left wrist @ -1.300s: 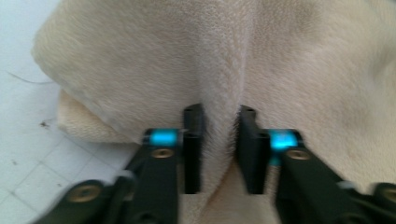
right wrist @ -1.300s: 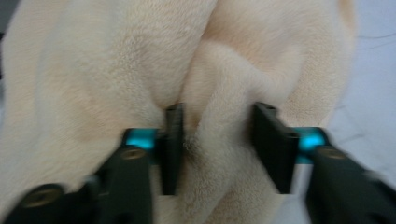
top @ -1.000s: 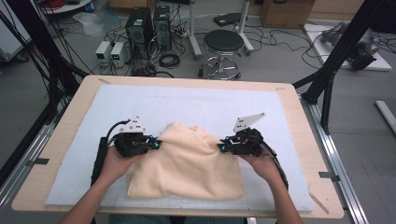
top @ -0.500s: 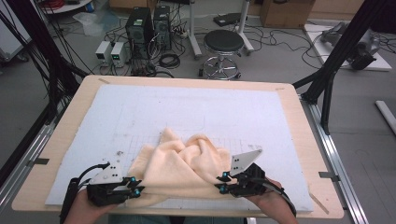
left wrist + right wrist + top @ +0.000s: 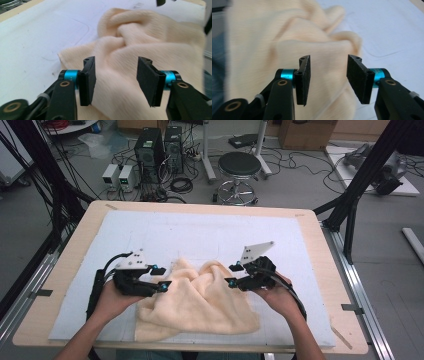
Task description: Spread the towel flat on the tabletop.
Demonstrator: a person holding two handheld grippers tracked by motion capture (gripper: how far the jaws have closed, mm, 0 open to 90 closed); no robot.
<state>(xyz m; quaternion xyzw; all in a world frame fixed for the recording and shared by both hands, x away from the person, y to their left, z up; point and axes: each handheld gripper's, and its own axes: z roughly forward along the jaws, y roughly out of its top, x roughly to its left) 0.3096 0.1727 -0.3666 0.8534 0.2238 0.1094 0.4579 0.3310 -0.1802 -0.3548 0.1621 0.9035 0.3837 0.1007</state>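
On the counter (image 5: 310, 245) a crumpled towel (image 5: 200, 302) hides its own folds. Both tongs, left (image 5: 161, 277) and right (image 5: 232, 275), have just been opening and grip nothing.

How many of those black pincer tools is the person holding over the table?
2. The left gripper is in the person's left hand at the left edge of the cream cloth; the right gripper is in the right hand at the cloth's right side. Both have their jaws apart.
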